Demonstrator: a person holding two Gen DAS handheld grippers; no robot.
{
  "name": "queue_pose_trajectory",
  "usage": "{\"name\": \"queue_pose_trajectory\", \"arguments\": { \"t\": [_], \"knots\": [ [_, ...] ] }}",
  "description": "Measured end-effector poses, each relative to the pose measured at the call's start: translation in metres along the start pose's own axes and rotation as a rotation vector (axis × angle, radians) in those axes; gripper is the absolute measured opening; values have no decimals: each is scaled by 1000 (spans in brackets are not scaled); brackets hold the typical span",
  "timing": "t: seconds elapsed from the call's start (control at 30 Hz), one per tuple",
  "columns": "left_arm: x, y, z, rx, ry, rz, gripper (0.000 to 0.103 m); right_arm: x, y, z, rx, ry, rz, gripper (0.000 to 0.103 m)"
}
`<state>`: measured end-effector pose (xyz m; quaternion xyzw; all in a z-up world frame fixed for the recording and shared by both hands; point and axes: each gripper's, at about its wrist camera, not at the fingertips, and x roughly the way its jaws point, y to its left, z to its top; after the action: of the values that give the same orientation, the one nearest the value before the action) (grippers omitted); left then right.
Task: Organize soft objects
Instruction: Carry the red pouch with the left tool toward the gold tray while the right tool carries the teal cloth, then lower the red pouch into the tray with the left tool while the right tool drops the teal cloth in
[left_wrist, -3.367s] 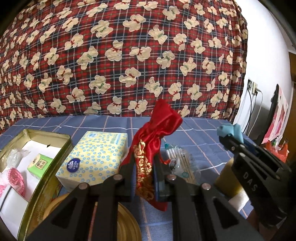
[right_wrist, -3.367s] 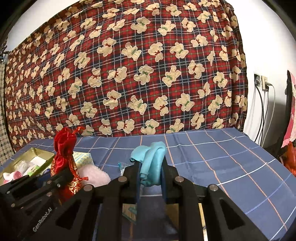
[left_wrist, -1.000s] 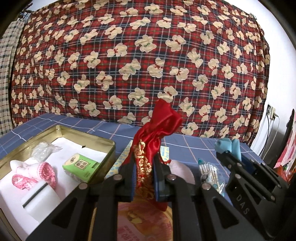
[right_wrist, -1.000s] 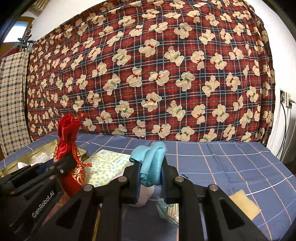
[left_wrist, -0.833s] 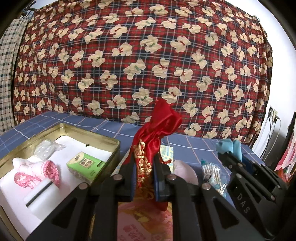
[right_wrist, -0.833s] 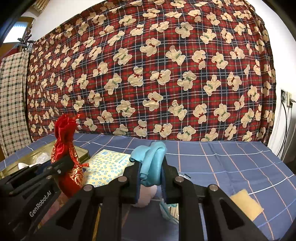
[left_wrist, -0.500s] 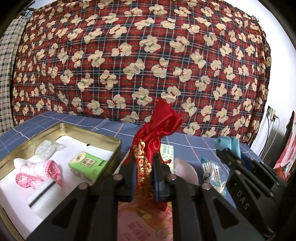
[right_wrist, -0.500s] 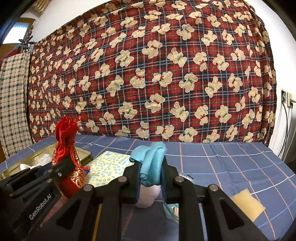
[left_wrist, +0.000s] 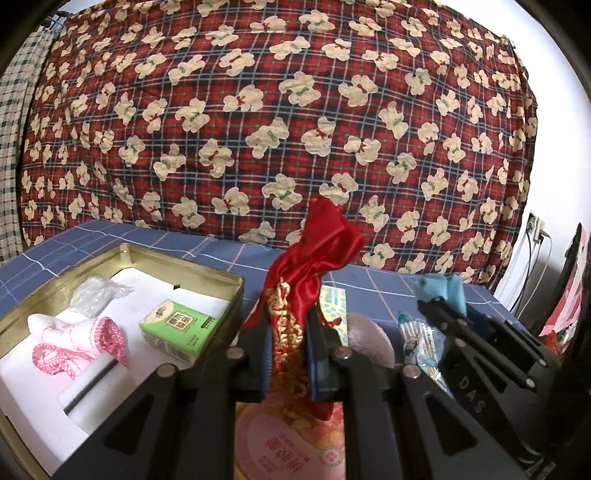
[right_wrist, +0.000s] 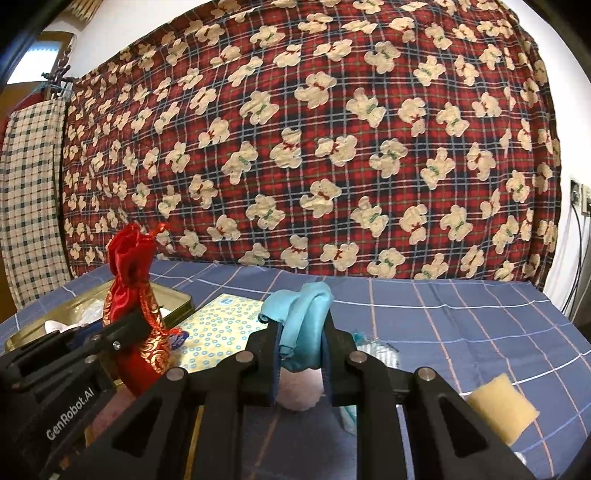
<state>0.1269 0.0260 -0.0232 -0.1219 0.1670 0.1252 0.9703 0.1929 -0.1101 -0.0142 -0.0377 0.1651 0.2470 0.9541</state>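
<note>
Above the bench, beside the gold tin of soft things, the left tongs are clenching a red satin pouch while the right tongs are gripping a folded blue cloth; both look mid-carry. Next, I judge, the pouch is needing lowering over the tin's rim, then release. Tong bodies are hiding the pinkish round lid and the pouch's bottom.

Both my views are evenly lit and sharp at centre. I see daylight from a window in the right view's upper left. Fisheye bending curves the edges, corners go black, shadows stay soft.
</note>
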Motion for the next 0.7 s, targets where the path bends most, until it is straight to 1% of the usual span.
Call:
{"name": "queue_pose_trajectory", "arguments": {
  "t": [0.23, 0.43, 0.57, 0.7],
  "knots": [
    [-2, -2, 1, 31, 8, -27, 13, 6, 5, 0, 8, 35, 36, 19],
    [-4, 2, 3, 46, 36, -55, 13, 10, 9, 0, 12, 62, 45, 19],
    [-8, 4, 6, 49, 50, -68, 13, 8, 13, 8, 22, 61, 62, 19],
    [-17, 8, 11, 59, 54, -81, 13, 6, 23, 23, 22, 56, 94, 19]
  ]
}}
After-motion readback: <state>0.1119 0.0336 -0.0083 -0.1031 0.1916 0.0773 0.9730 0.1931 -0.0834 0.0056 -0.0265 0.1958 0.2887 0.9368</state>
